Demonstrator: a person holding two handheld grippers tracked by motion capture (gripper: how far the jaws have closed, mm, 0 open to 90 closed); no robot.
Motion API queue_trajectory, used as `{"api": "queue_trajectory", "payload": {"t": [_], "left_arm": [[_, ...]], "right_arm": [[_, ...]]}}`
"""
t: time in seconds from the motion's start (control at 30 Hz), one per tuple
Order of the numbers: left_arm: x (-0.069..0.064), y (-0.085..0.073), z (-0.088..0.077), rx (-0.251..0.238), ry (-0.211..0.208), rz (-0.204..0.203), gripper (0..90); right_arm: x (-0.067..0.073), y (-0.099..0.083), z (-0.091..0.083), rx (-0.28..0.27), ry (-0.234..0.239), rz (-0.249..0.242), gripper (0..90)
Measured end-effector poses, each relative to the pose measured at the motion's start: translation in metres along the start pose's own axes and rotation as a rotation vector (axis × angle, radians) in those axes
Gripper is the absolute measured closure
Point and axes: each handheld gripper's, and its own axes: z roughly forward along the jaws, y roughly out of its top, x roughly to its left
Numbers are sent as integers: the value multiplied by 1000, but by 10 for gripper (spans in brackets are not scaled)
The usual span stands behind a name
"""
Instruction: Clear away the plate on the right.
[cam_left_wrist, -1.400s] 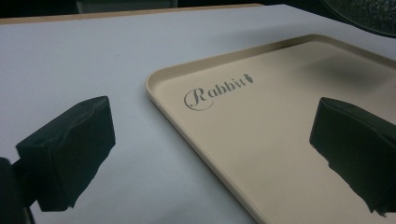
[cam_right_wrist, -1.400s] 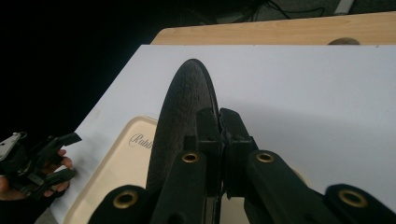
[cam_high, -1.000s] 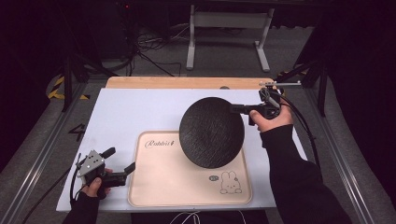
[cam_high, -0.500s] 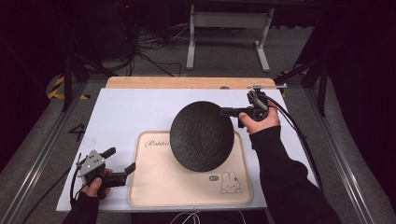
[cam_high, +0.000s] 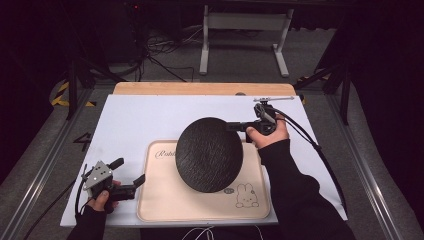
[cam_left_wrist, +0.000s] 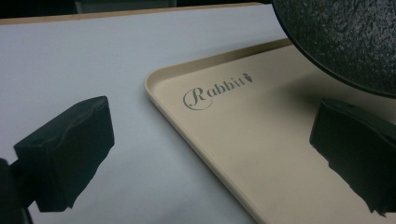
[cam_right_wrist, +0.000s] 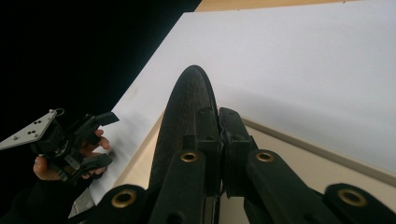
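A white-covered bench (cam_high: 150, 120) carries a beige tray (cam_high: 165, 200). The right gripper (cam_high: 239, 126) has its fingers (cam_right_wrist: 208, 135) clamped together on the rim of a black plate (cam_high: 209, 154), held tilted above the tray. The left gripper (cam_high: 129, 172) rests at the tray's left edge, fingers (cam_left_wrist: 70, 144) wide apart, holding nothing.

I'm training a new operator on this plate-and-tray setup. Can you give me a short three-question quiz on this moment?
1. True or false: the right gripper is clamped on the rim of the black plate.
2. What word is printed on the beige tray?
3. The left gripper is: A) gripping the tray, B) open with nothing between its fingers, C) holding the plate.

Key:
1. True; the right gripper view shows its fingers pinching the rim.
2. Rabbit.
3. B; it rests near the tray's left edge on the white table.
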Motion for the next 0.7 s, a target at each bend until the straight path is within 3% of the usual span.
{"api": "queue_trajectory", "payload": {"t": [0.7], "left_arm": [[0,0,0,3,-3,3,6]], "right_arm": [[-1,-20,31,76,31,13,880]]}}
